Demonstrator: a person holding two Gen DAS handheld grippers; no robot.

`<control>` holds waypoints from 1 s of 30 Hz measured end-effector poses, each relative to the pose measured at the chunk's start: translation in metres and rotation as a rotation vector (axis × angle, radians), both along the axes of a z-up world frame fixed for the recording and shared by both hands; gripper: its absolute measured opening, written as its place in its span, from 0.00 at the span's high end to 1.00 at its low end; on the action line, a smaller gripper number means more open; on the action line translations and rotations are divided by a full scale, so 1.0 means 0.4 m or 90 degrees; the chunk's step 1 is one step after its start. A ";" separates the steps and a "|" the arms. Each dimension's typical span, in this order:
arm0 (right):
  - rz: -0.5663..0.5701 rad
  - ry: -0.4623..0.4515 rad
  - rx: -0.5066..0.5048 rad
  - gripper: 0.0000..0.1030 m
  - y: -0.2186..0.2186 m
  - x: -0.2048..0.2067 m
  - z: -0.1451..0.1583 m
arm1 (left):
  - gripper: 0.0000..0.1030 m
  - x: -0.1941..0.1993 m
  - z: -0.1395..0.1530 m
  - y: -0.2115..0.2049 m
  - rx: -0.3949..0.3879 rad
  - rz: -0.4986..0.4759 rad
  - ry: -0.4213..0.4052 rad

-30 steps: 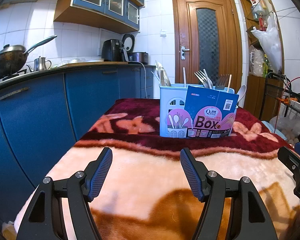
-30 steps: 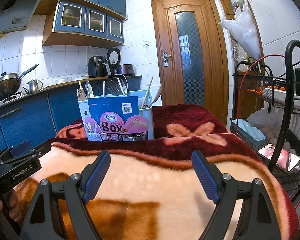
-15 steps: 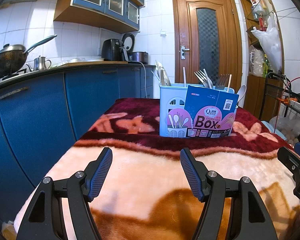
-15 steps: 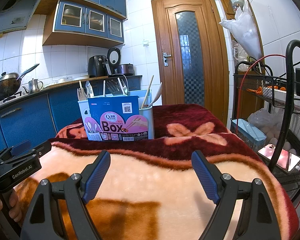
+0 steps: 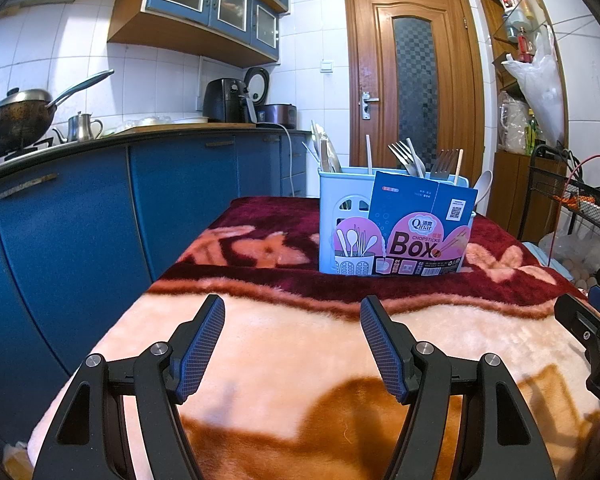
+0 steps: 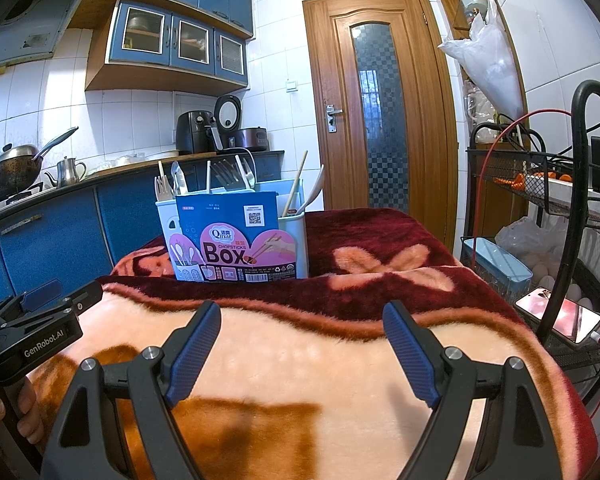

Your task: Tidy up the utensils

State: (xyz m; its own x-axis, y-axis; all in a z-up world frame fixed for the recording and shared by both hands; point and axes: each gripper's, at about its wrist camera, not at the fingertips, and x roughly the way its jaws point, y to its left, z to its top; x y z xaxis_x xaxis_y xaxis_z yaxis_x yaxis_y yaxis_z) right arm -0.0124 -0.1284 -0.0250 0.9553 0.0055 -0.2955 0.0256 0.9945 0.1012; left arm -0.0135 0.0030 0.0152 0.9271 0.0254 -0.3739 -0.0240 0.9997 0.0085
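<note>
Utensil holder (image 5: 342, 220), pale blue plastic, standing upright at the far end of a table covered by a plush blanket (image 5: 284, 352); forks (image 5: 404, 156), a white spoon (image 5: 483, 186) and chopsticks (image 6: 296, 184) stand in its compartments, though which item occupies which compartment cannot be told from either view. A blue printed card sleeve (image 5: 418, 226) covers most of the holder's near face. No loose utensil shows on the blanket. Left gripper (image 5: 292, 320) and right gripper (image 6: 302, 324) hover side by side above the near, peach-coloured part of the blanket, both well apart from the holder, each with its jaws spread wide and nothing between them. A hand (image 6: 26, 408) shows at the lower left of the right wrist view, wrapped around the left tool's handle. Judged risks: the holder looks tall and light on soft pile, so a sideways pull on one utensil could tip it; crowded handles could snag and lift a neighbour; thin, smooth chopsticks may slip from wide ribbed pads. At the table's right edge a wire rack (image 6: 540, 200) with a red cable (image 6: 480, 208) and a phone (image 6: 560, 316) could catch a swinging right tool.
</note>
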 end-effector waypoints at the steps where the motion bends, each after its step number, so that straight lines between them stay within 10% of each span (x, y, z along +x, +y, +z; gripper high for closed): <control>1: 0.000 0.000 0.000 0.17 0.000 0.000 0.000 | 0.30 0.000 0.000 0.000 0.000 0.000 0.000; 30: -0.001 0.001 -0.002 0.17 -0.002 0.000 -0.001 | 0.30 0.000 0.001 0.001 -0.005 0.000 0.000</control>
